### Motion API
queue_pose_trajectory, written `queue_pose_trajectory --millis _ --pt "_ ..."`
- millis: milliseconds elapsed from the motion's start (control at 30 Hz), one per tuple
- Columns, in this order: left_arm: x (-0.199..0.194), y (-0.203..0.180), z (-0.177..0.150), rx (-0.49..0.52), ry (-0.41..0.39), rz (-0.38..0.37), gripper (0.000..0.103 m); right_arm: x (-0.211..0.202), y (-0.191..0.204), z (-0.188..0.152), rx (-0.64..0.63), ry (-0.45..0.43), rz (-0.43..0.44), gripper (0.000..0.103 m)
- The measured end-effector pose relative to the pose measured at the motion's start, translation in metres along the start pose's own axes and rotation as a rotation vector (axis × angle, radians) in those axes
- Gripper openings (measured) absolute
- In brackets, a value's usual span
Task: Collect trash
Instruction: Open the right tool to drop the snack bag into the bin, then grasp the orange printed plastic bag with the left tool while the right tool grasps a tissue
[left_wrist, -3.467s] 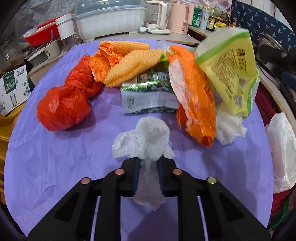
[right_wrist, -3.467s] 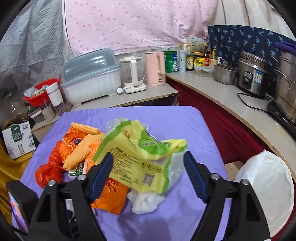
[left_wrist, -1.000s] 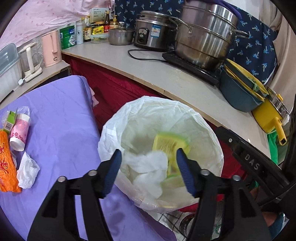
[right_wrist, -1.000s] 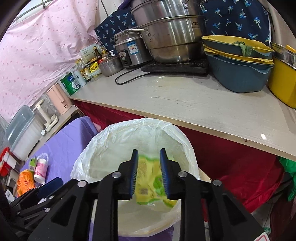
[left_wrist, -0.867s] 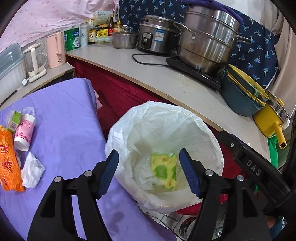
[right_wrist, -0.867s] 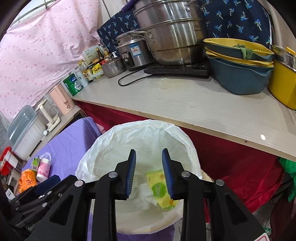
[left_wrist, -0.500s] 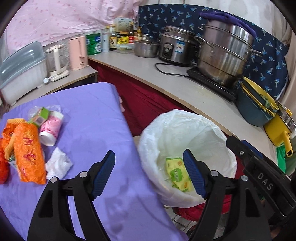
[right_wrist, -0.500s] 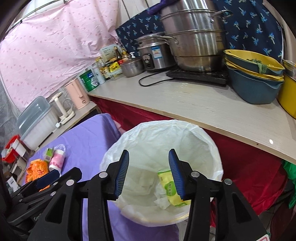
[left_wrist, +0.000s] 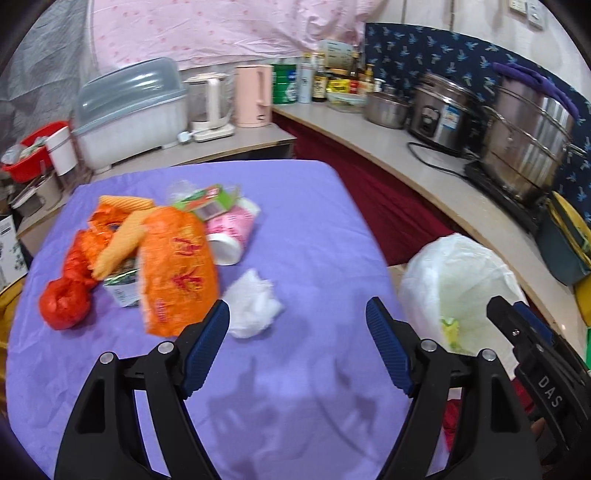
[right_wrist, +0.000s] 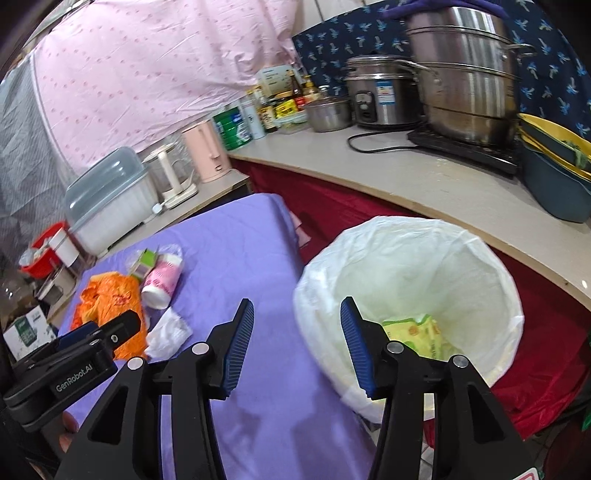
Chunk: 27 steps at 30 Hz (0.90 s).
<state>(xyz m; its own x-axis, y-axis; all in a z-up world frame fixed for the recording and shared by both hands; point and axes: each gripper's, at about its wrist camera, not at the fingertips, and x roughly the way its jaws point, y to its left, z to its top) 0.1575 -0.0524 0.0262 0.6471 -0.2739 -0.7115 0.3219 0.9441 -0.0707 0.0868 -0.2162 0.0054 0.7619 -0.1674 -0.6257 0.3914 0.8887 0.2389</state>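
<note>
My left gripper (left_wrist: 297, 325) is open and empty above the purple table (left_wrist: 295, 229). Just ahead of its left finger lies a crumpled white tissue (left_wrist: 253, 304). Left of that lie an orange wrapper (left_wrist: 175, 269), a red plastic bag (left_wrist: 68, 291), a pink paper cup (left_wrist: 231, 236) and a green carton (left_wrist: 207, 201). My right gripper (right_wrist: 297, 339) is open and empty beside the white-lined trash bin (right_wrist: 417, 258), which holds the yellow-green packet (right_wrist: 417, 334). The bin also shows in the left wrist view (left_wrist: 461, 273). The tissue also shows in the right wrist view (right_wrist: 168, 332).
A curved counter (right_wrist: 443, 184) behind the bin carries steel pots (right_wrist: 465, 70), a rice cooker (right_wrist: 384, 98) and stacked basins (right_wrist: 554, 166). Beyond the table stand a pink kettle (left_wrist: 253, 94) and a covered dish rack (left_wrist: 129, 110). The left gripper's body (right_wrist: 74, 365) sits at the right view's lower left.
The tissue and the yellow-green packet were dropped into the bin and both grippers opened. Since then both have swung left, away from the bin toward the trash pile on the table.
</note>
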Motion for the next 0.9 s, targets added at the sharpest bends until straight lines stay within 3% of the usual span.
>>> queue_pose_trajectory --millis 133,433,900 --pt "0.0 0.031 -0.004 -0.029 0.004 0.073 0.072 0.011 0.029 -0.008 -0.038 0.027 0.03 0.05" --pt "0.006 0.089 -0.013 -0.115 0.033 0.16 0.072 0.039 0.087 -0.028 -0.109 0.089 0.091 0.052" --pt "0.031 0.138 -0.023 -0.2 0.085 0.178 0.076 0.099 0.142 -0.047 -0.157 0.186 0.144 0.052"
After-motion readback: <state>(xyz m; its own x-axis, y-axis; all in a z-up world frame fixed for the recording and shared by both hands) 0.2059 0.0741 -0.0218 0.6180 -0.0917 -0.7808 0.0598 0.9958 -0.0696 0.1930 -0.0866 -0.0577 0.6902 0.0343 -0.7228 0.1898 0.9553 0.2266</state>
